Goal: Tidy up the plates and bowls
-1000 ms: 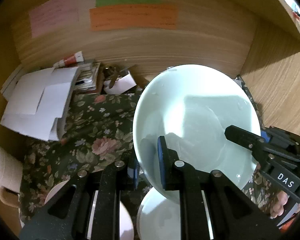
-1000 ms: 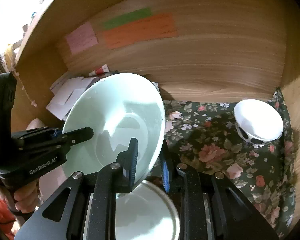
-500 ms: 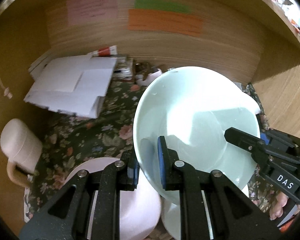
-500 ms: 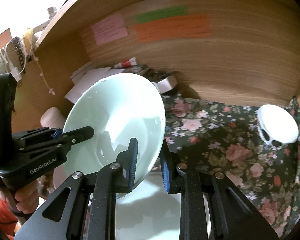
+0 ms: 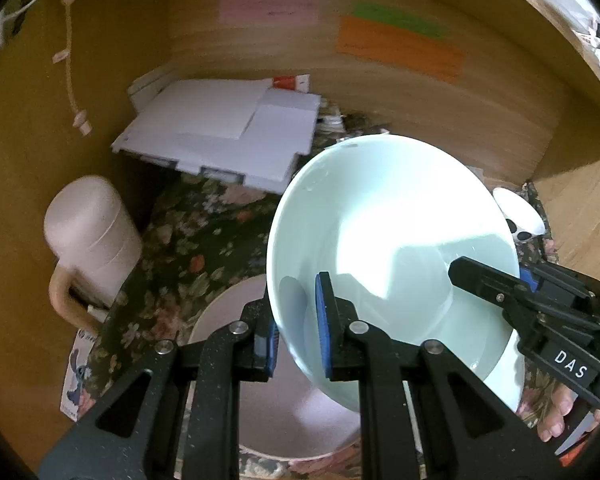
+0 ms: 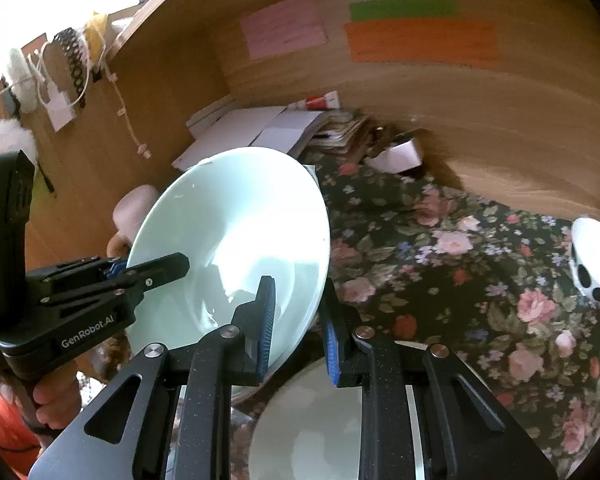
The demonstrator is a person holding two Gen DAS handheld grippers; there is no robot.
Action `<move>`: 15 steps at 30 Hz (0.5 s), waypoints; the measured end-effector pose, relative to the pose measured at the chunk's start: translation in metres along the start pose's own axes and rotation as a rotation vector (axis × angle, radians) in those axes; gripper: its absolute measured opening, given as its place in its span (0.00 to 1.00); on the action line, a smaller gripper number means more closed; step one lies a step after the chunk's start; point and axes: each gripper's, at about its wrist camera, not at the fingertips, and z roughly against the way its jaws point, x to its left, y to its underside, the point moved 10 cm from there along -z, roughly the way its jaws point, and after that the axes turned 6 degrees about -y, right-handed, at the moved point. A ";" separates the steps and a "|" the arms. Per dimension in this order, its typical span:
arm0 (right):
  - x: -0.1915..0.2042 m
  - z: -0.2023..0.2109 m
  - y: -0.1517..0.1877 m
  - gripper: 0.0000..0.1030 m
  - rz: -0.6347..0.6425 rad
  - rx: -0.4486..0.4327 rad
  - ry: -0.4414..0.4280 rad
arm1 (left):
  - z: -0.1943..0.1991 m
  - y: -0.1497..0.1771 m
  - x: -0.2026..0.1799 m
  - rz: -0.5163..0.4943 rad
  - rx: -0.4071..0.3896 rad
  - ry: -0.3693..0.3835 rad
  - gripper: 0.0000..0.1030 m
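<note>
Pale green bowl (image 5: pixel 392 248) held tilted in the air above the floral cloth (image 6: pixel 460 248), gripped from two sides at once. Left gripper (image 5: pixel 298 332) clamped narrow on the near rim, one blue pad inside the bowl, the other outside against the wall. Right gripper (image 6: pixel 298 320) pinched likewise on the opposite rim, pads squeezing the thin wall between them.

Directly beneath the bowl in the left wrist view, a pink plate (image 5: pixel 236 320) flat on the cloth; beside it, under the bowl's right edge, part of a white plate (image 6: pixel 312 420), seen more fully in the right wrist view below the fingers. Pink mug (image 5: pixel 92 236) upright near the left wall of the wooden alcove, well apart from the bowl. Stack of white papers (image 5: pixel 228 136) at the back. Small white bowl with dark spots (image 6: pixel 594 260) at the far right of the cloth, possibly lying on its side; hard to tell through the lens distortion.
</note>
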 end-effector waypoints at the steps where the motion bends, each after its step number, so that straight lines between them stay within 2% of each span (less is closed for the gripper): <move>1: 0.003 -0.004 0.003 0.19 0.001 0.008 -0.007 | -0.001 0.003 0.005 0.007 0.004 -0.003 0.15; 15: 0.018 -0.045 0.039 0.19 -0.014 0.125 -0.054 | -0.021 0.049 0.039 0.053 0.092 -0.014 0.15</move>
